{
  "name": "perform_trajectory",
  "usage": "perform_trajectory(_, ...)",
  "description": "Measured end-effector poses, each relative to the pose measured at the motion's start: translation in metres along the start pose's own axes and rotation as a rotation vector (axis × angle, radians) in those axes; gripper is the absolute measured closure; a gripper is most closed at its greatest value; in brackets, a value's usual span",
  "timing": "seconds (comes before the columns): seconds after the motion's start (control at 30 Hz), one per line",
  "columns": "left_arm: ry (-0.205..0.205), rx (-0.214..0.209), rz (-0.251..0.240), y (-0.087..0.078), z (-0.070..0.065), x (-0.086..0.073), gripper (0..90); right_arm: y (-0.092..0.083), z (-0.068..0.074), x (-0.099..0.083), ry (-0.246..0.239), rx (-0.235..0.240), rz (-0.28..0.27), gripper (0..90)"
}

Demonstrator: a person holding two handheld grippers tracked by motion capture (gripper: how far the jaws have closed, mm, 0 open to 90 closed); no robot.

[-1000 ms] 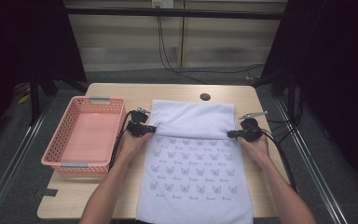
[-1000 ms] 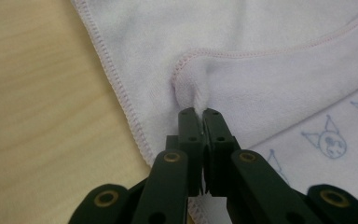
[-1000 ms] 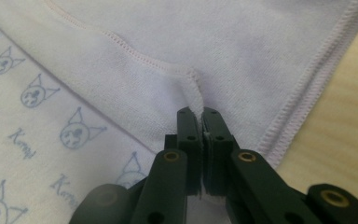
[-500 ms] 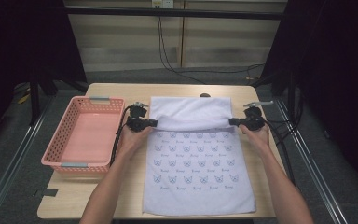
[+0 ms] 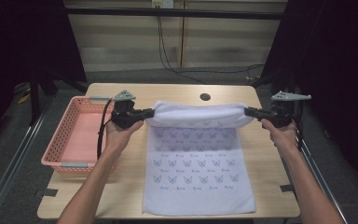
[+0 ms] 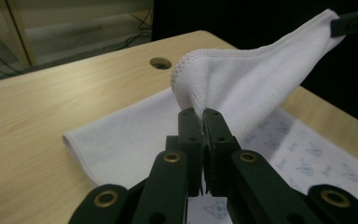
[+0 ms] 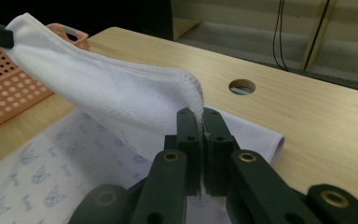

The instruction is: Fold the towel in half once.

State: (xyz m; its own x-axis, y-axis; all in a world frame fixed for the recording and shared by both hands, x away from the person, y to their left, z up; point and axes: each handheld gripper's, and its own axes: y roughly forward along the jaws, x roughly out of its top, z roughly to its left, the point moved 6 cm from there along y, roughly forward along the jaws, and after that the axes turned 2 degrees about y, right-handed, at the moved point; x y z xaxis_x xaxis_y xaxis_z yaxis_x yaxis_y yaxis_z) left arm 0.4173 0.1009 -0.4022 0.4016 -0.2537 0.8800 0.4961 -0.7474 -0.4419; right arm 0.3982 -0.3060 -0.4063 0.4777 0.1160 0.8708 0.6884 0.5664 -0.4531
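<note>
Towel point(image 5: 196, 172) folding looks like the step in hand: it lies at the table's point(image 5: 121, 186) centre, its 12 o'clock edge lifted into a taut roll. Left gripper point(image 5: 150, 112) pinches that edge's 9 o'clock corner, right gripper point(image 5: 248, 111) the 3 o'clock corner, both clamped shut on cloth. Next move probably calls for carrying both corners evenly toward 6 o'clock, keeping tension. Basket point(image 5: 56, 154) sits at 9 o'clock

black jaws, brass-coloured rivets
</note>
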Motion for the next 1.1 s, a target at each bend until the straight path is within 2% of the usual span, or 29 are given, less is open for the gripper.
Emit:
perform_trajectory(0.03,0.001,0.001,-0.004,-0.005,-0.003,0.000,87.7,-0.008,0.007,0.000,-0.004,0.012,-0.008,87.9)
perform_trajectory(0.1,0.002,-0.025,-0.034,-0.020,-0.014,0.000,87.6,-0.018,0.015,0.001,-0.016,0.036,-0.019,87.9)
perform_trajectory(0.13,0.014,-0.020,-0.046,-0.026,-0.018,0.001,87.7,-0.027,0.022,0.001,-0.020,0.052,-0.030,87.9)
perform_trajectory(0.23,0.027,-0.029,-0.065,-0.040,-0.029,0.006,87.7,-0.042,0.035,0.001,-0.042,0.070,-0.040,87.9)
perform_trajectory(0.27,0.030,-0.044,-0.078,-0.046,-0.035,0.008,87.7,-0.046,0.039,0.002,-0.052,0.069,-0.035,87.9)
perform_trajectory(0.3,0.037,-0.053,-0.078,-0.049,-0.039,0.008,87.6,-0.052,0.045,0.002,-0.064,0.066,-0.040,87.9)
perform_trajectory(0.37,0.065,-0.041,-0.061,-0.054,-0.046,0.004,87.6,-0.059,0.051,0.003,-0.071,0.079,-0.048,87.9)
perform_trajectory(0.43,0.070,-0.051,-0.044,-0.057,-0.052,-0.008,87.6,-0.066,0.057,-0.002,-0.092,0.079,-0.049,87.9)
perform_trajectory(0.5,0.068,-0.066,-0.025,-0.058,-0.058,-0.026,87.4,-0.068,0.059,-0.015,-0.086,0.090,-0.037,87.8)
perform_trajectory(0.53,0.055,-0.080,-0.012,-0.057,-0.062,-0.039,87.4,-0.067,0.060,-0.023,-0.084,0.091,-0.024,87.8)
perform_trajectory(0.57,0.056,-0.086,-0.001,-0.056,-0.064,-0.048,87.4,-0.066,0.061,-0.036,-0.078,0.092,-0.006,87.7)
perform_trajectory(0.6,0.063,-0.085,0.034,-0.053,-0.068,-0.064,87.3,-0.065,0.062,-0.045,-0.074,0.099,0.006,87.5)
perform_trajectory(0.63,0.053,-0.089,0.048,-0.050,-0.070,-0.075,87.0,-0.063,0.065,-0.062,-0.076,0.103,0.047,86.9)
perform_trajectory(0.77,0.019,-0.121,0.114,-0.041,-0.076,-0.112,86.5,-0.061,0.073,-0.100,-0.052,0.128,0.097,85.7)
perform_trajectory(0.83,0.020,-0.125,0.183,-0.036,-0.079,-0.138,86.2,-0.059,0.077,-0.119,-0.043,0.147,0.136,85.5)
perform_trajectory(0.87,0.013,-0.132,0.195,-0.035,-0.079,-0.145,86.1,-0.058,0.078,-0.131,-0.035,0.151,0.167,85.3)
perform_trajectory(0.97,0.001,-0.146,0.243,-0.035,-0.081,-0.160,85.4,-0.056,0.082,-0.151,-0.030,0.169,0.230,83.9)
perform_trajectory(1.03,0.022,-0.161,0.276,-0.036,-0.085,-0.167,84.2,-0.056,0.085,-0.161,-0.033,0.174,0.264,82.6)
perform_trajectory(1.1,0.023,-0.172,0.309,-0.035,-0.087,-0.173,81.9,-0.058,0.089,-0.168,-0.049,0.169,0.298,78.8)
